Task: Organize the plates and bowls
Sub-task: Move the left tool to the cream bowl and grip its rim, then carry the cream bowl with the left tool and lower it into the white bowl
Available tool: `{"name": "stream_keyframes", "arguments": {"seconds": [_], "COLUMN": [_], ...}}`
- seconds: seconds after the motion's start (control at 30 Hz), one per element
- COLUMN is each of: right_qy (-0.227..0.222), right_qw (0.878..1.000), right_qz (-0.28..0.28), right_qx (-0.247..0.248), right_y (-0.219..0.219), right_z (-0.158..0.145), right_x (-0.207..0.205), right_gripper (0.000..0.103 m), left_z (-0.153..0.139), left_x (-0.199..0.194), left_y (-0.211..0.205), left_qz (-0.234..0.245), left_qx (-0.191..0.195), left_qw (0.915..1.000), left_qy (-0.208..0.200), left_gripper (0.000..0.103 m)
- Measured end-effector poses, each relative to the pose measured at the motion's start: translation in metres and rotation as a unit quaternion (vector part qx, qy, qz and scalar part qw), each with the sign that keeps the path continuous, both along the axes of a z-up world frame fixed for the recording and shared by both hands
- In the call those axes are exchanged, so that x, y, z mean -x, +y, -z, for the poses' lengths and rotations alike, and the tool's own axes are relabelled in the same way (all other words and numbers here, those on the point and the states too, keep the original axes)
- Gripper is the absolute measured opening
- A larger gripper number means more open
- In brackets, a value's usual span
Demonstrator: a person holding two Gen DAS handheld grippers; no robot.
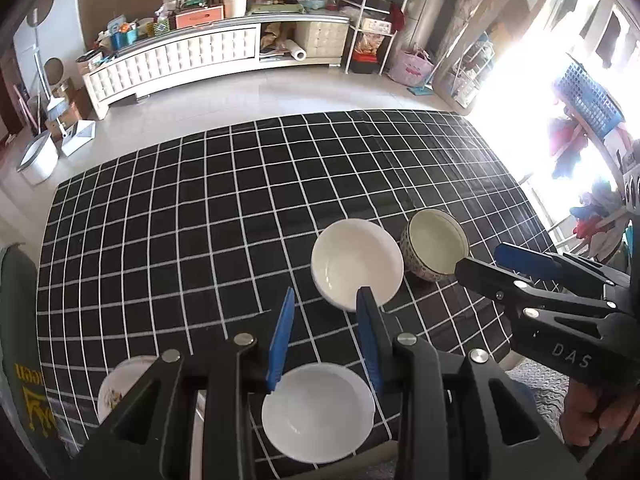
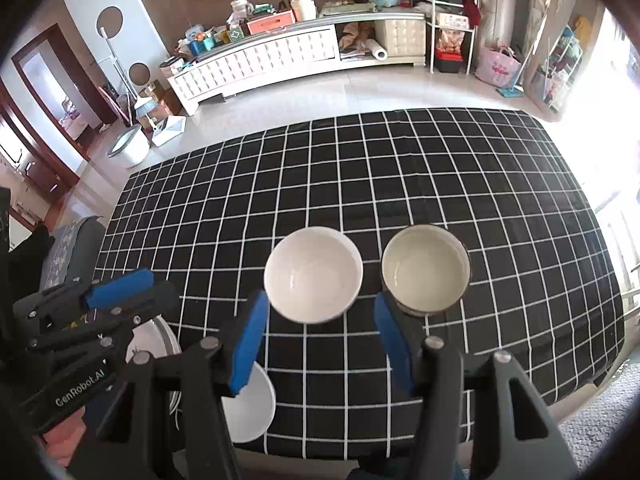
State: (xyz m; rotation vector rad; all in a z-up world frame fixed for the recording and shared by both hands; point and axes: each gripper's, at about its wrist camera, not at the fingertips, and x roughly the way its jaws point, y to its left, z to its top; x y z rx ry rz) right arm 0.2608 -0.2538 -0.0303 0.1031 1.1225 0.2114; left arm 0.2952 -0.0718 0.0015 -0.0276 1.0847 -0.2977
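Note:
A white bowl (image 1: 357, 263) (image 2: 313, 274) and a patterned bowl with a pale inside (image 1: 436, 250) (image 2: 425, 270) stand side by side on the black checked tablecloth (image 1: 200, 220) (image 2: 400, 180). A second white bowl (image 1: 318, 412) (image 2: 250, 408) sits near the front edge, below my left gripper (image 1: 324, 316), which is open and empty. A flowered plate (image 1: 120, 384) (image 2: 154, 340) lies at the front left, partly hidden. My right gripper (image 2: 320, 320) is open and empty, just in front of the two bowls; it shows at the right in the left wrist view (image 1: 486, 258).
The table's front edge runs just below the near white bowl. A grey cushioned seat (image 2: 68, 248) stands at the table's left. A white cabinet (image 2: 288, 60) and a white bin (image 2: 130, 146) stand on the floor beyond the table.

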Motion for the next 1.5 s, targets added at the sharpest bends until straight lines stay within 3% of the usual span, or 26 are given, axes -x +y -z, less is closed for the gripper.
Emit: {"name": "stream_keyframes", "arguments": {"seconds": [0.17,0.33,0.53,0.67,0.9,1.23,1.3,1.5], "right_qy": [0.028,0.065,0.09,0.117,0.141,0.177,0.179,0.182], "right_qw": [0.999,0.997,0.994,0.99,0.988,0.983,0.983,0.982], "right_qz": [0.002,0.002,0.01,0.011,0.001,0.015,0.018,0.024], "right_qx": [-0.025,-0.043,-0.056,-0.074,-0.057,-0.041,-0.037,-0.031], "right_y": [-0.005,-0.009,-0.016,-0.019,-0.013,-0.022,-0.024,-0.032], "right_z": [0.017,0.039,0.061,0.073,0.089,0.116,0.12,0.125], "right_x": [-0.019,-0.038,-0.048,-0.056,-0.069,-0.073,-0.073,-0.072], "right_gripper": [0.06,0.06,0.06,0.051,0.045,0.035,0.031,0.01], "left_z": [0.017,0.05,0.079,0.093,0.116,0.135,0.141,0.155], "left_x": [-0.023,-0.051,-0.072,-0.081,-0.094,-0.098,-0.097,-0.096], "left_y": [-0.006,-0.011,-0.008,-0.009,-0.011,-0.016,-0.018,-0.019], "left_qz": [0.013,0.004,-0.003,-0.007,-0.01,-0.007,-0.002,-0.002], "left_qx": [-0.002,0.007,0.052,0.043,0.048,0.034,0.029,0.023], "left_qw": [0.9996,0.9972,0.9895,0.9884,0.9843,0.9841,0.9848,0.9845], "left_qy": [0.024,0.074,0.135,0.145,0.169,0.174,0.171,0.174], "left_gripper": [0.03,0.03,0.03,0.03,0.03,0.029,0.02,0.01]}}
